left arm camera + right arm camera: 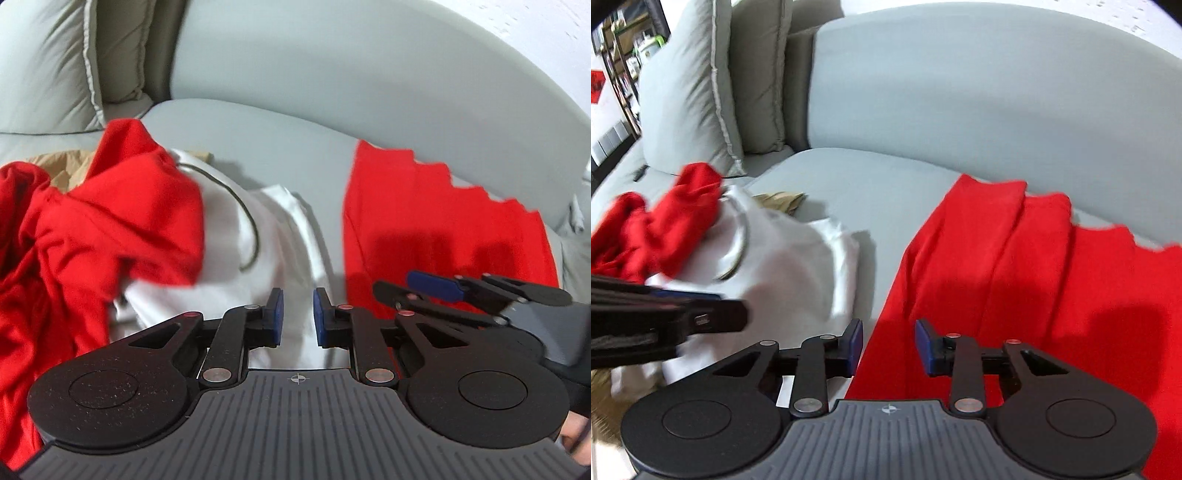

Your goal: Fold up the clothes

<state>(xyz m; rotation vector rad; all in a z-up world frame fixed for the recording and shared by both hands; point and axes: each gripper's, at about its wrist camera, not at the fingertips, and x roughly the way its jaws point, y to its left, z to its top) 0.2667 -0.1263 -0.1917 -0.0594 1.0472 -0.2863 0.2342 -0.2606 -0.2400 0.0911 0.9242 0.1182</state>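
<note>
Working on a grey sofa (960,110), with the seat serving as the folding surface. Lying flat on the right of the seat: a red garment (1015,277), looking already folded lengthwise into neat overlapping panels, so judged as the finished or nearly finished piece. Sitting heaped on the left, well apart from it: a white garment (798,269) with a crumpled red garment (110,221) draped over it and a beige piece (66,166) underneath, all still waiting to be folded. Hovering half open and gripping nothing: the left hand-held gripper (297,317) over the white cloth, the right hand-held gripper (889,345) at the folded garment's near edge. Showing only in the right view: the stacked sofa cushions (690,92) in full and shelving (624,62) beyond. Showing only in the left view: the pile's spill of red towards the camera.
</note>
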